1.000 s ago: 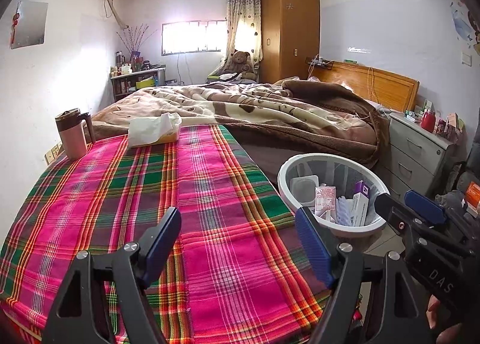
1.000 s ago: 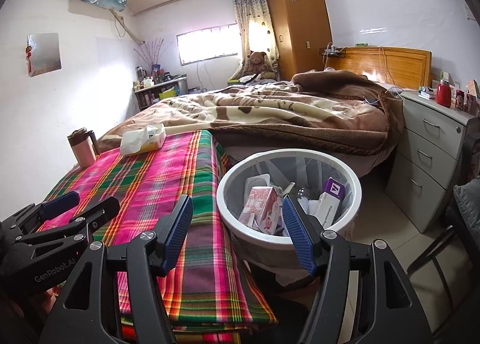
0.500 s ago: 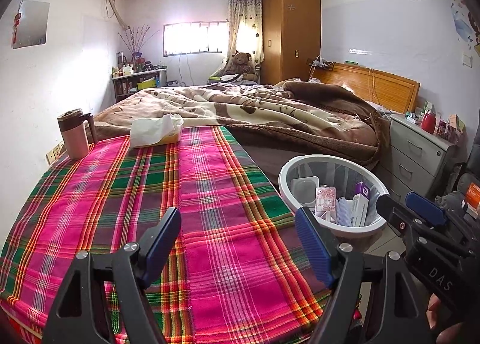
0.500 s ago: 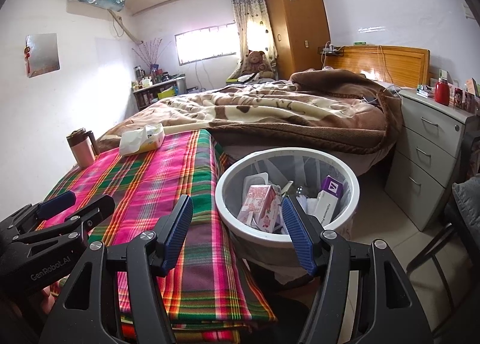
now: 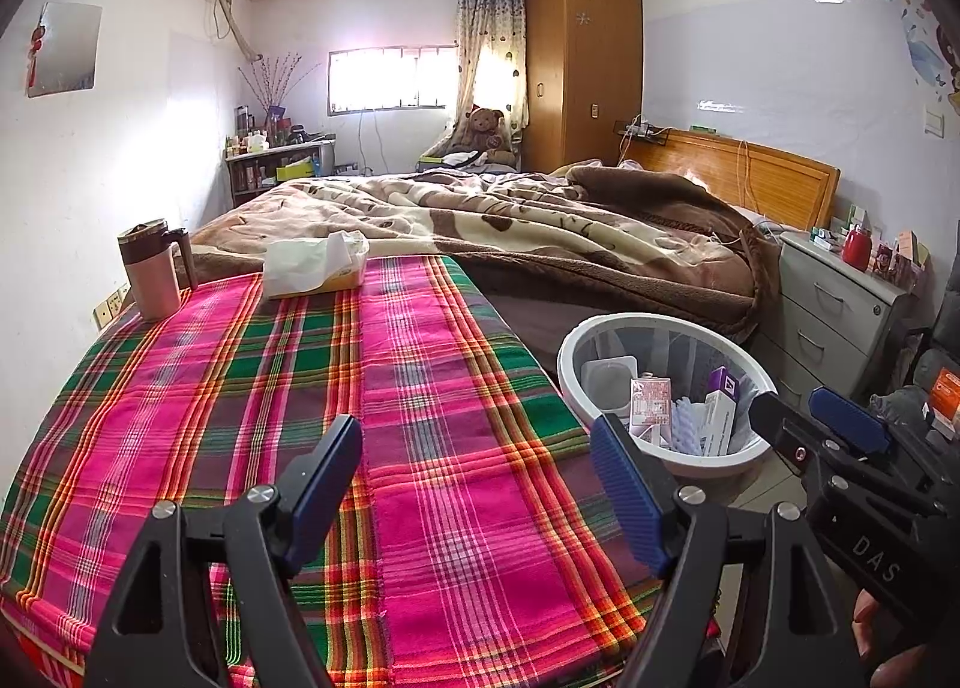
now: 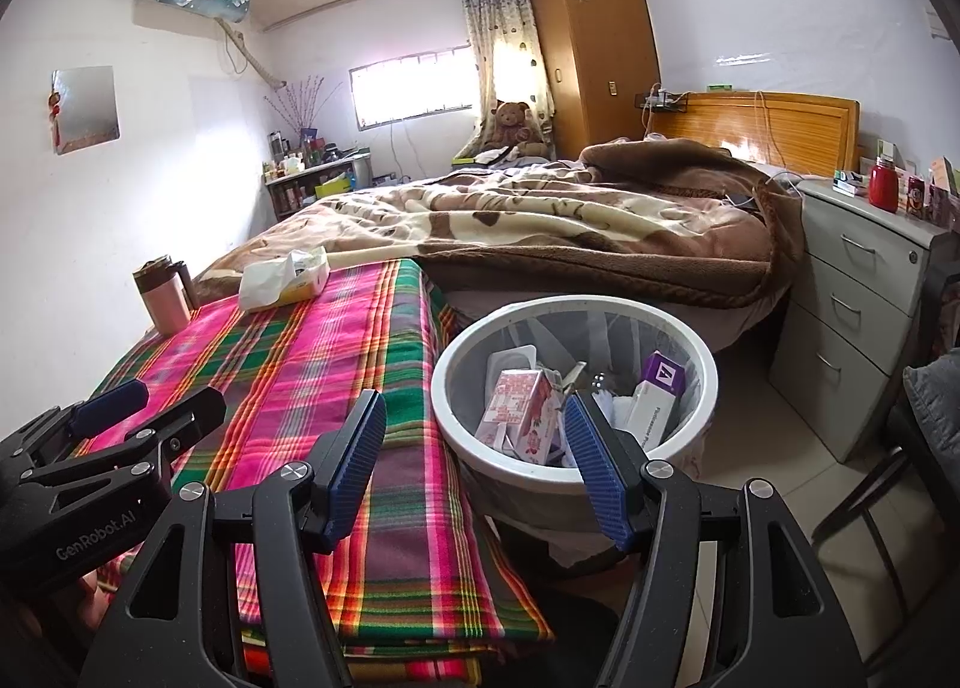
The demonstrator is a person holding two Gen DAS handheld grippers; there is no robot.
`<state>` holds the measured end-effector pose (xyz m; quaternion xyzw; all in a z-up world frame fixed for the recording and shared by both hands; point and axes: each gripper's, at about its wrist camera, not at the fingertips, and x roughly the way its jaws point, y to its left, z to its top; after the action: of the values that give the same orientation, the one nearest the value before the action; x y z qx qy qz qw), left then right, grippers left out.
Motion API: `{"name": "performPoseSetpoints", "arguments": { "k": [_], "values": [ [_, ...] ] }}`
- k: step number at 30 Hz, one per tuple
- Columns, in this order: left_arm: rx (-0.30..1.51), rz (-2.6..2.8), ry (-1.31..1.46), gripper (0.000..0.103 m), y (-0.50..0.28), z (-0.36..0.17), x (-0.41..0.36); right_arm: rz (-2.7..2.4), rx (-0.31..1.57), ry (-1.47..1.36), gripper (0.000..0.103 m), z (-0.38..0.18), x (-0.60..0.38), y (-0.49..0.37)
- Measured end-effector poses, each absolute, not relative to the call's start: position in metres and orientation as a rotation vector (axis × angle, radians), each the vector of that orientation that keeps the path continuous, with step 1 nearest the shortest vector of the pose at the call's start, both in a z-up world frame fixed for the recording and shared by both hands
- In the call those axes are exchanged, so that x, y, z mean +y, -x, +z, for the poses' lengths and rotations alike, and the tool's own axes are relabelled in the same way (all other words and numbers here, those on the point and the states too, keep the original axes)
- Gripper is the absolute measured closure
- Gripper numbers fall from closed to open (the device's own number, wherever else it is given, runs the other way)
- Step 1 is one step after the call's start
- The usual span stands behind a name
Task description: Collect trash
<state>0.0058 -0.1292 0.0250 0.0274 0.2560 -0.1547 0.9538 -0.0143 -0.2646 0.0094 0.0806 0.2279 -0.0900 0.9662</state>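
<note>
Nothing has shifted since a second ago: both grippers sit where they were, and their jaws have kept the same width. At the bottom of the left wrist view, the left gripper (image 5: 480, 484) has its blue-padded fingers (image 5: 627, 493) spread apart with nothing between them, above the plaid tablecloth (image 5: 300, 388). At the bottom of the right wrist view, the right gripper (image 6: 474, 448) also has its fingers spread and empty; the left finger lies over the cloth's edge, and the right one over the near rim of the white waste basket (image 6: 711, 382).

The basket stands on the floor just beside the table, at lower centre of the right wrist view and lower right of the left wrist view (image 5: 567, 349). Trash already lies in it: a pink carton (image 6: 516, 406), a purple-and-white box (image 6: 657, 394) and a white plastic tray (image 6: 507, 358).

Farther up the cloth, at centre left of both views, a tissue pack (image 5: 315, 265) lies near the far edge, and a pink lidded mug (image 5: 153, 268) stands to its left. Behind the table is a bed with a brown blanket (image 5: 540, 226), and a grey drawer unit (image 6: 858, 304) stands at right.
</note>
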Motion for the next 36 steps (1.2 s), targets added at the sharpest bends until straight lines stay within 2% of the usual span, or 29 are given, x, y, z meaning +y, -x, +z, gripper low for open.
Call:
{"name": "performPoseSetpoints", "arguments": {
  "k": [36],
  "values": [
    [0.52, -0.311, -0.051, 0.023, -0.0062, 0.0258, -0.1264, -0.185, 0.468, -0.163, 0.039, 0.0086, -0.2636, 0.0148]
  ]
}}
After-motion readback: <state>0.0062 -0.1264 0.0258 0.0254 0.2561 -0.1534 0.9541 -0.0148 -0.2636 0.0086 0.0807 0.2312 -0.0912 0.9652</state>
